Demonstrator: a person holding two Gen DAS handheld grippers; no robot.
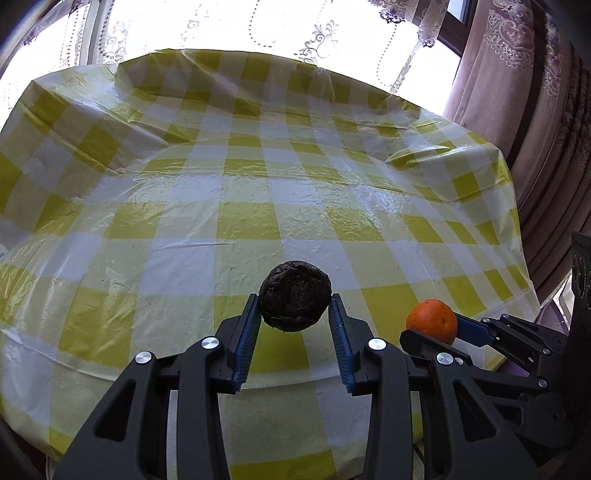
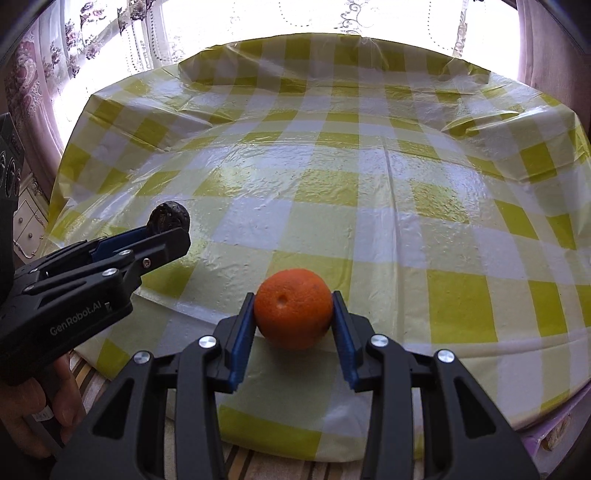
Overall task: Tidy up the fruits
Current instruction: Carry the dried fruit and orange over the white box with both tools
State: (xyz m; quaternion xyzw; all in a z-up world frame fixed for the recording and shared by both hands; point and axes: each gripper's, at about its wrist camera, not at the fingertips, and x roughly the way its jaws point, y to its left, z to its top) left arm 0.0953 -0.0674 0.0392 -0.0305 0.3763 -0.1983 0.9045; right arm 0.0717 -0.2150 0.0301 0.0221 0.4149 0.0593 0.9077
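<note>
Dark wrinkled fruit point(image 1: 294, 293), round, near-black skin, is sitting clamped between the blue pads point(image 1: 246, 341) of the left gripper point(image 1: 294, 306), pads pressing on both flanks, fruit held clear above the checked tablecloth point(image 1: 240, 192). Orange point(image 2: 293, 308) is getting the same treatment in the right gripper point(image 2: 294, 314): jaws closed onto it, blue pads point(image 2: 242, 341) touching left and right sides, dimpled end facing the camera, a shadow lying on the cloth just under it. Both fruits are riding over the near edge of the table, not resting on it. The two grippers are sitting side by side, near each other but apart; from the left wrist view the orange point(image 1: 431, 320) and the right gripper point(image 1: 434, 334) are showing at lower right, and from the right wrist view the left gripper point(image 2: 168, 230) with the dark fruit point(image 2: 169, 220) is showing at mid left. A hand point(image 2: 48, 410) is wrapping the left gripper's black handle at lower left of that view. Cloth is yellow-and-white check under a glossy clear plastic cover, creased and puckered toward the far edge. Behind the table, lace curtains point(image 1: 229, 26) are blowing out in bright window light, heavier pink drapes point(image 1: 524, 92) are hanging on the right. A pale cabinet with small knobs point(image 2: 27, 221) is peeking in past the table's left edge.
</note>
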